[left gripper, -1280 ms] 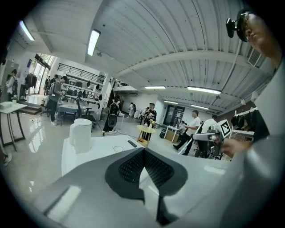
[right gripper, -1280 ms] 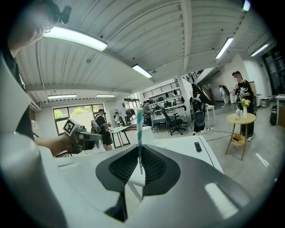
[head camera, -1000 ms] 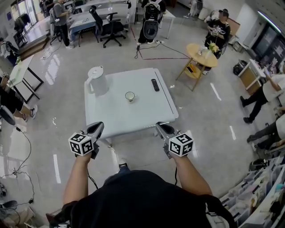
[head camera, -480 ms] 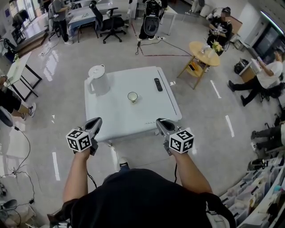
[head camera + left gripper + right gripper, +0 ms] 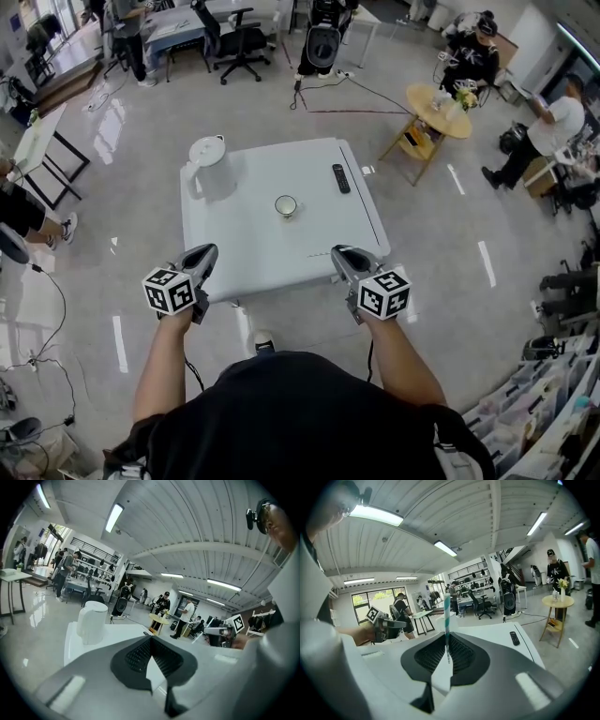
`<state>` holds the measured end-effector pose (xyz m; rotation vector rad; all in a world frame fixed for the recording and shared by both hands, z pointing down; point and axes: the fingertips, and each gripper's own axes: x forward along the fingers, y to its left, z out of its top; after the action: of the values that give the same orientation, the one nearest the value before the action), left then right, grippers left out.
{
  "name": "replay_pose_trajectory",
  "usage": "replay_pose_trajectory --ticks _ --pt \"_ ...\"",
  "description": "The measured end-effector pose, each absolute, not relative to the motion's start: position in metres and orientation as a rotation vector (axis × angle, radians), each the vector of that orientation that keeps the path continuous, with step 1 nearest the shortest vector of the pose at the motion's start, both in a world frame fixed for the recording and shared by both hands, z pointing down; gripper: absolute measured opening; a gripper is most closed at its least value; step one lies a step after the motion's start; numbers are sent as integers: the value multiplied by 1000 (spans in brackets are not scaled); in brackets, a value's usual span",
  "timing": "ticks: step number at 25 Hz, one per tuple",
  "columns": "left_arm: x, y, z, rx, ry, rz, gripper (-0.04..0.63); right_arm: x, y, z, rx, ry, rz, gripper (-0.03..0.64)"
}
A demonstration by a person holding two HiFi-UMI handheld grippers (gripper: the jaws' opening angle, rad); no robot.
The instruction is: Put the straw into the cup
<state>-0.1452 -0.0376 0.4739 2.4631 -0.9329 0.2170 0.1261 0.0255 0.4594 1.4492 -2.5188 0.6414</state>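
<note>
A small white cup [image 5: 286, 205] stands upright in the middle of the white table [image 5: 253, 248]. My right gripper [image 5: 343, 256] hovers at the table's near edge, right of the cup and well short of it. It is shut on a teal-and-white striped straw [image 5: 446, 613] that sticks up between its fingertips [image 5: 447, 645]. My left gripper [image 5: 201, 255] hangs at the near left edge, shut with nothing in it [image 5: 151, 640]. The cup is hidden in both gripper views.
A white kettle [image 5: 207, 163] stands at the table's far left corner, also in the left gripper view [image 5: 93, 622]. A black remote [image 5: 340, 177] lies at the far right. Several people, chairs and a round wooden side table [image 5: 441, 108] stand around on the floor.
The table has drawn slightly nearer and shifted right in the head view. Both grippers keep much the same pose by its near edge. People in the background have walked.
</note>
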Motion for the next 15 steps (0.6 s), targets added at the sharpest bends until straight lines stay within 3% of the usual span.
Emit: replay_pose_trajectory --ticks 15 --pt "-156 -88 481 2432 -933 209 0 120 -23 467 1451 -2485 650 52"
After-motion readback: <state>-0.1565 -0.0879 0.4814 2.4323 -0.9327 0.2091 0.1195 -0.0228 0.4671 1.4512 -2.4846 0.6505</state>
